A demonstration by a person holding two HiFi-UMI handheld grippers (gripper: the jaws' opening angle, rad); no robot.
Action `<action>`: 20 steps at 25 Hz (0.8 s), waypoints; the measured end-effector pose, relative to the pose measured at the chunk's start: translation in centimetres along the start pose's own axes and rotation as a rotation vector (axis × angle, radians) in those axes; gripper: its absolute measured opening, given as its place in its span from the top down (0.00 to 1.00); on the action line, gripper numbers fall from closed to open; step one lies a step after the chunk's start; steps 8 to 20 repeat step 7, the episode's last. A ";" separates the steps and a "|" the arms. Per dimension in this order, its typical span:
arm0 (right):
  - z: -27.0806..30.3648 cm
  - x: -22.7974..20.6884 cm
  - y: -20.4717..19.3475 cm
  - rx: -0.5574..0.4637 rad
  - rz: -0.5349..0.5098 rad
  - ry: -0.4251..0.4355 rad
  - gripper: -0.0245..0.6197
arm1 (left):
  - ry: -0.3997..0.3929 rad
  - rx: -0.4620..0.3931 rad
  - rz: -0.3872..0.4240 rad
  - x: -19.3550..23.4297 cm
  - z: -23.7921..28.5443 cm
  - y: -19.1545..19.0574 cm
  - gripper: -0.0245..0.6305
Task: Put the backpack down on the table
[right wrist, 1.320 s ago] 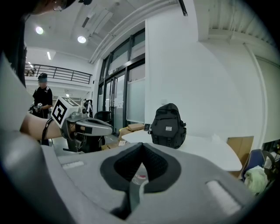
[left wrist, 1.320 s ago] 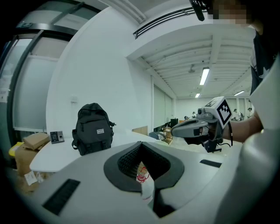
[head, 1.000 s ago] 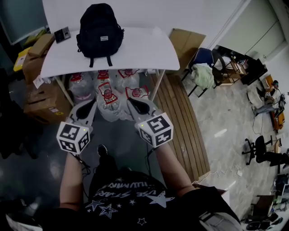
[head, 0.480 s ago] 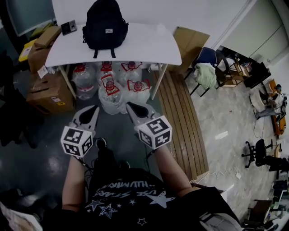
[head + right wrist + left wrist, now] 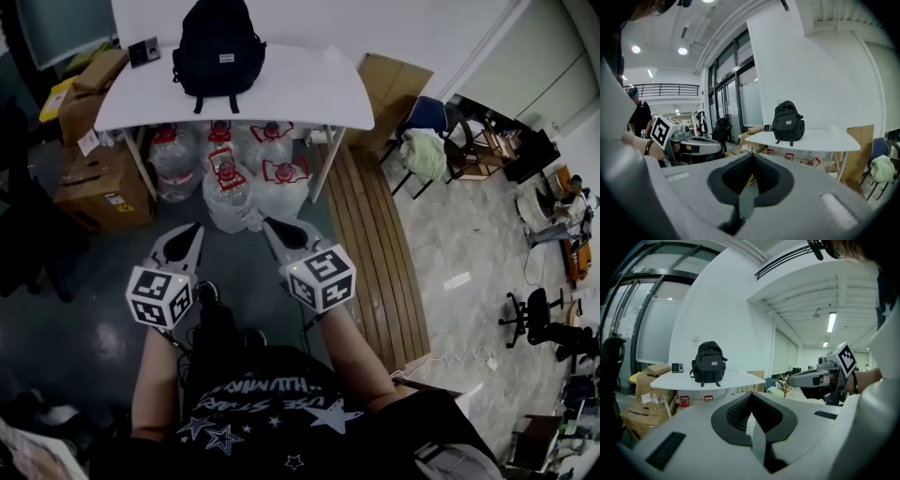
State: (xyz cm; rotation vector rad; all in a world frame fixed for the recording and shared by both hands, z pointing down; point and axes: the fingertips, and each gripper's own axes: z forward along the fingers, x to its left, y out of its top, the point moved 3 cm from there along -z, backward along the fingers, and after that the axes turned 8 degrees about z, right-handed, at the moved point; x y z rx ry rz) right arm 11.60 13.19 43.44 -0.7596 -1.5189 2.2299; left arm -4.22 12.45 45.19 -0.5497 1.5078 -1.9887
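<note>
Your left gripper [image 5: 190, 230] and right gripper [image 5: 272, 226] are both clenched shut on nothing. You hold them side by side, well apart from the white table [image 5: 309, 98]. The black backpack [image 5: 218, 42] stands upright on that table, near a small dark device [image 5: 144, 52].

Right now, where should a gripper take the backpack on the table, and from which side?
Probably its top, from the front and above: the backpack stands upright on the table, close to the wall, label side facing out, so the rear looks blocked.
</note>
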 end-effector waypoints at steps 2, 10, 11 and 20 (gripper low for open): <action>-0.3 0.2 -0.3 -0.003 0.001 0.004 0.96 | -0.001 -0.001 -0.008 -0.4 -0.3 -0.3 0.95; -0.7 0.6 -0.8 0.009 -0.018 0.000 0.96 | -0.016 0.002 -0.014 -1.5 -0.7 -0.7 0.95; -0.7 0.6 -0.8 0.009 -0.018 0.000 0.96 | -0.016 0.002 -0.014 -1.5 -0.7 -0.7 0.95; -0.7 0.6 -0.8 0.009 -0.018 0.000 0.96 | -0.016 0.002 -0.014 -1.5 -0.7 -0.7 0.95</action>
